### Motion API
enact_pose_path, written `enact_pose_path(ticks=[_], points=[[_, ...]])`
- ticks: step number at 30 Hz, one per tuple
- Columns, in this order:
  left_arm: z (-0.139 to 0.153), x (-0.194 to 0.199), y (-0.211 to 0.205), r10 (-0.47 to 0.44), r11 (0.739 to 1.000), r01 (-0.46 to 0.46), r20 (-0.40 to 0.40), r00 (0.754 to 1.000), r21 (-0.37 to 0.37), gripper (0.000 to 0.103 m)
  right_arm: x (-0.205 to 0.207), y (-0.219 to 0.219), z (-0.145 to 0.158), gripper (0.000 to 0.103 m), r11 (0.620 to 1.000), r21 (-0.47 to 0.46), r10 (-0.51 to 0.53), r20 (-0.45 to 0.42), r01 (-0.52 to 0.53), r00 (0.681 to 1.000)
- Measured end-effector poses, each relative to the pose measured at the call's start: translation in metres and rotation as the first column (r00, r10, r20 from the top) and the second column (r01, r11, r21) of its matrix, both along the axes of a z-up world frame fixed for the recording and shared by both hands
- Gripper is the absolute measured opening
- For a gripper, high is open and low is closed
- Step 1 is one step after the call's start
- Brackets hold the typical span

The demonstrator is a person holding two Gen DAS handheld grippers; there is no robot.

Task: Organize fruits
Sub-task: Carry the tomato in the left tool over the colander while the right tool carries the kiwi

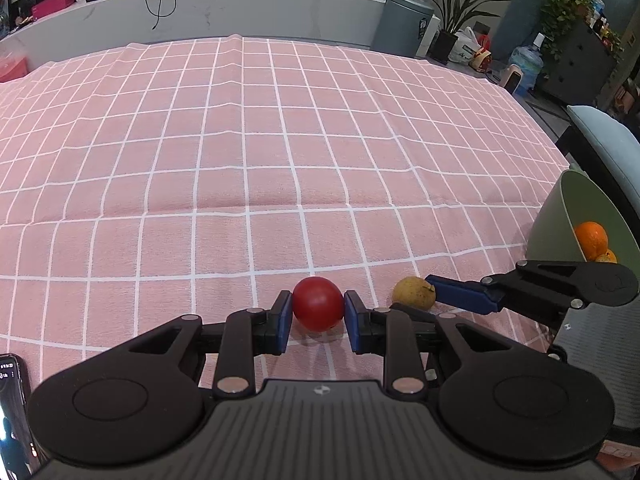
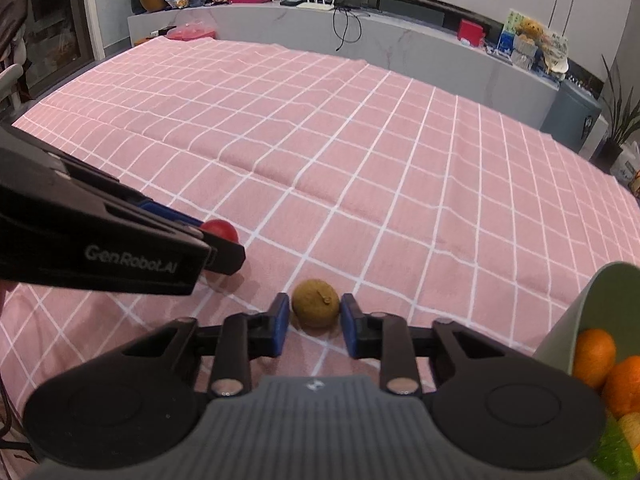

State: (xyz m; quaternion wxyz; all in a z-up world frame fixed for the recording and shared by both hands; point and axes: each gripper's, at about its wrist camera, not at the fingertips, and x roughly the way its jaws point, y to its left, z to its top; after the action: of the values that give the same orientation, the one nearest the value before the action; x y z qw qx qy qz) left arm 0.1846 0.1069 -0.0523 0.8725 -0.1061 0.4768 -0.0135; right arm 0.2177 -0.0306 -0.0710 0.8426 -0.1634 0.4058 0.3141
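The red fruit (image 1: 319, 303), round and smooth like a tomato or small apple, sits on the pink checked cloth (image 1: 248, 152) that covers the tabletop, near its front edge, and the left claw (image 1: 317, 320) brackets it at mid-height: both blue pads (image 1: 282, 322) meet its sides, so the claw looks clamped on it, though the fruit rests on the cloth and is not yet lifted. Gripping across the widest part makes sense for a ball that would otherwise roll or squirt out. Just to its right lies the yellow-brown fruit (image 2: 315, 303), stem stub facing up and toward the right, with the right claw (image 2: 313, 320) set around it in the same way; its pads (image 2: 349, 326) sit at or very near the skin, and I cannot tell whether they press yet. The two claws work side by side, close but apart, each lined up with its own fruit so neither blocks the other. At the right edge stands a pale green bowl (image 2: 596, 292), tilted in the fisheye, already holding oranges (image 2: 594, 356) and something green-yellow below them. That bowl is probably the destination, which explains why both fruits are taken from the side nearest it.
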Motion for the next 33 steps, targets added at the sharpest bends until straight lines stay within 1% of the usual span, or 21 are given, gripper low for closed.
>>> enact_pose_path(ticks=[7,11,15,18,23,28,33], points=[[0.001,-0.002,-0.003,-0.006,1.000,0.006,0.009,1.000,0.005,0.030,-0.003,-0.002,0.003,0.022,1.000,0.006,-0.001,0.005,0.001,1.000],[0.006,-0.006,-0.004,-0.004,1.000,0.004,0.016,1.000,0.000,0.030,-0.011,-0.007,0.018,0.022,1.000,0.004,-0.002,0.028,0.002,1.000],[0.018,-0.012,-0.008,-0.005,1.000,0.005,0.026,1.000,0.011,0.030,-0.019,-0.014,0.037,0.022,1.000,0.012,-0.021,0.039,0.020,0.999],[0.030,-0.016,-0.013,-0.002,1.000,0.002,0.034,0.999,0.013,0.030,-0.026,-0.023,0.053,0.022,0.999,0.024,-0.037,0.056,0.036,0.998],[0.055,-0.021,-0.024,-0.018,1.000,0.019,0.081,0.997,-0.021,0.030,-0.039,-0.043,0.083,0.022,0.996,0.058,-0.068,0.087,0.063,0.994],[0.083,-0.020,-0.050,-0.074,0.997,0.077,0.129,0.989,-0.016,0.030,-0.051,-0.070,0.111,0.022,0.991,0.091,-0.105,0.125,0.094,0.987],[0.105,-0.013,-0.081,-0.137,0.989,0.146,0.168,0.976,-0.039,0.030,-0.058,-0.109,0.131,0.022,0.982,0.113,-0.168,0.154,0.151,0.974]])
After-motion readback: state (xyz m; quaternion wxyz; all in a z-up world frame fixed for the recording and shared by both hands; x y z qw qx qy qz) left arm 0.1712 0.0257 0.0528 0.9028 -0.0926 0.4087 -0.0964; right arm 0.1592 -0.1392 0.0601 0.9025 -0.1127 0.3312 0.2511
